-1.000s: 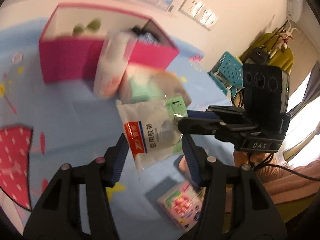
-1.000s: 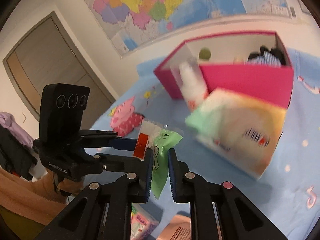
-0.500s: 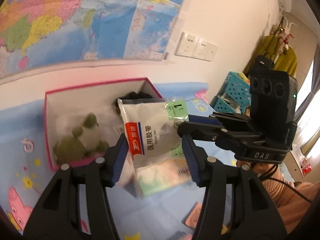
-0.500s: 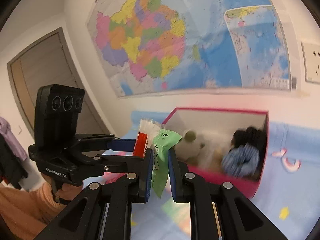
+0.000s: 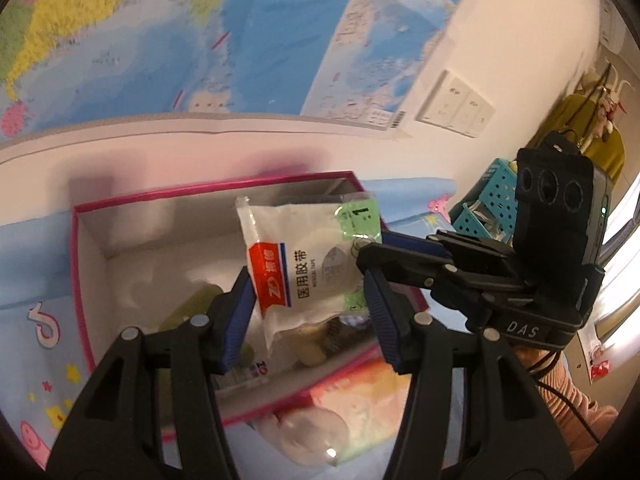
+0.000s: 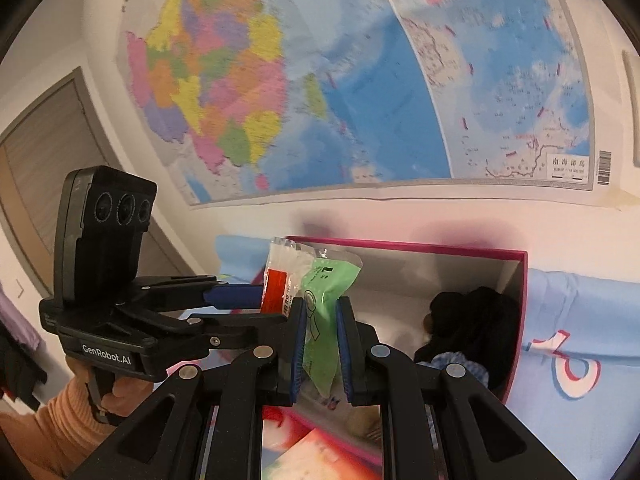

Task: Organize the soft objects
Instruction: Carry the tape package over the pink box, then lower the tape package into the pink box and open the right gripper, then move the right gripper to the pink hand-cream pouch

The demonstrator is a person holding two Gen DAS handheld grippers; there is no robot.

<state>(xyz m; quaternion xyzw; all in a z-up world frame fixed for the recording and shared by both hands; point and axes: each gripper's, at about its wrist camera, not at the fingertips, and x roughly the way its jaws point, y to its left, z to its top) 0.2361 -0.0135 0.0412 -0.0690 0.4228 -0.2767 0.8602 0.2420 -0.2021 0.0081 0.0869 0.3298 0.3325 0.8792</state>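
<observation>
A white medical-tape packet [image 5: 308, 264] with a red label and a green corner hangs over the open pink box [image 5: 80, 280]. My left gripper [image 5: 308, 292] is shut across the packet's width, a blue pad on each side edge. From the right, my right gripper [image 5: 362, 246] pinches the green corner. In the right wrist view the right gripper [image 6: 320, 320] is shut on the green part of the packet [image 6: 326, 292], and the left gripper [image 6: 256, 298] holds its red edge. Black and blue soft things [image 6: 472, 320] lie inside the box [image 6: 516, 280].
A peach-coloured pack [image 5: 360, 392] and a clear rounded bottle [image 5: 316, 436] lie in front of the box on the blue cartoon sheet [image 5: 36, 264]. A wall map [image 6: 360, 80] hangs behind. A teal basket [image 5: 488, 200] stands at the right. A hand in an orange sleeve [image 6: 60, 432] holds the left gripper.
Both grippers have carried the packet up and forward together, from above the sheet and loose packs to over the pink box's opening. Both grips are unchanged.
</observation>
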